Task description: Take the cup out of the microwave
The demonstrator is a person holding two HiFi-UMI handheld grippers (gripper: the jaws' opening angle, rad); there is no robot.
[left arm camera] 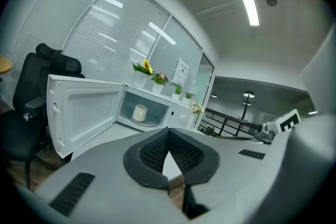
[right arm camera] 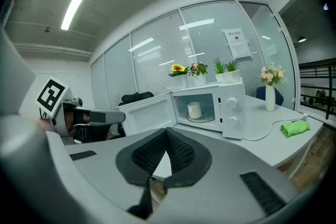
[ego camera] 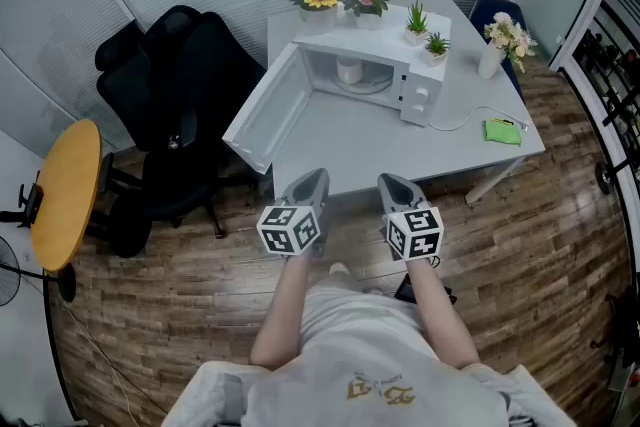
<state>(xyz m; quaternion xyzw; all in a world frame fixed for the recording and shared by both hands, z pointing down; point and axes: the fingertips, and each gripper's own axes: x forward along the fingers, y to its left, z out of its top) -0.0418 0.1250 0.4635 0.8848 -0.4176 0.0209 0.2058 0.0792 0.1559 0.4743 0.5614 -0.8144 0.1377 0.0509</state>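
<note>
**Cup inside microwave; both claws closed, empty**

Cup [ego camera: 349, 70]: pale, smooth, plain cylinder, likely ceramic. It stands upright on the round glass turntable [ego camera: 375, 85] in the microwave [ego camera: 420, 87], well ahead of both claws. The door [ego camera: 262, 120] is glossy white and swung wide on the left claw's side.

Left claw [ego camera: 311, 177] and right claw [ego camera: 391, 180]: ribbed dark pads pressed together, nothing between them.

Risks, as judged:
- Jaws left closed on approach would topple the cup.
- The smooth wall may slip in the pads.
- A claw could clip the door edge.

Table [ego camera: 380, 150]: matte grey.
</note>
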